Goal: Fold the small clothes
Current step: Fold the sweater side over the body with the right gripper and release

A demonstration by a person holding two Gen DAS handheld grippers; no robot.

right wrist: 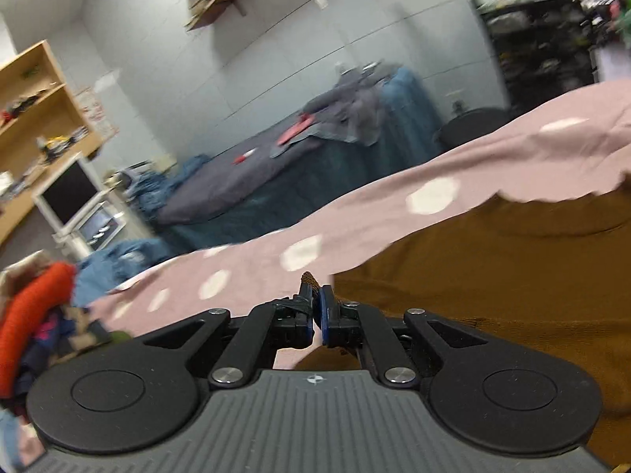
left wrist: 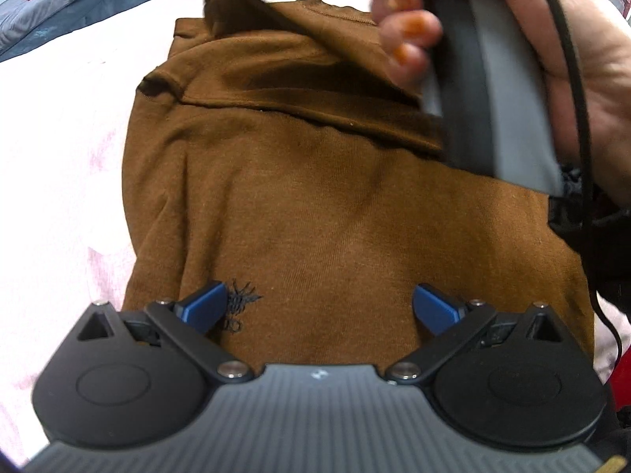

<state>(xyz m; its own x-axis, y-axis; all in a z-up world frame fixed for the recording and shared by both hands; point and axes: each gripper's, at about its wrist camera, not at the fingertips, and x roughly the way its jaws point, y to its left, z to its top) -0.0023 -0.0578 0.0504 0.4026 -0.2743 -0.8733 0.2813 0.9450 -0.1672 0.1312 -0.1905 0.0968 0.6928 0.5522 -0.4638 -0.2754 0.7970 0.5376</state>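
A brown shirt [left wrist: 315,205] lies on a pink cloth [left wrist: 71,165], its left side folded in. My left gripper [left wrist: 319,303] is open just above the shirt's near part, blue fingertips apart, beside a small black embroidered mark [left wrist: 240,303]. My right gripper [right wrist: 315,307] is shut on an edge of the brown shirt [right wrist: 493,276] and lifts it off the pink cloth. In the left wrist view the right gripper's grey body [left wrist: 493,90] and the hand holding it hang over the shirt's far right, with a flap of fabric [left wrist: 276,39] pulled up and leftward.
The pink spotted cloth [right wrist: 355,220] covers the work surface. A pile of coloured clothes [right wrist: 35,315] lies at the left. A blue-covered table [right wrist: 276,181] stands behind, with shelves [right wrist: 35,118] and a dark rack [right wrist: 544,39] along the walls.
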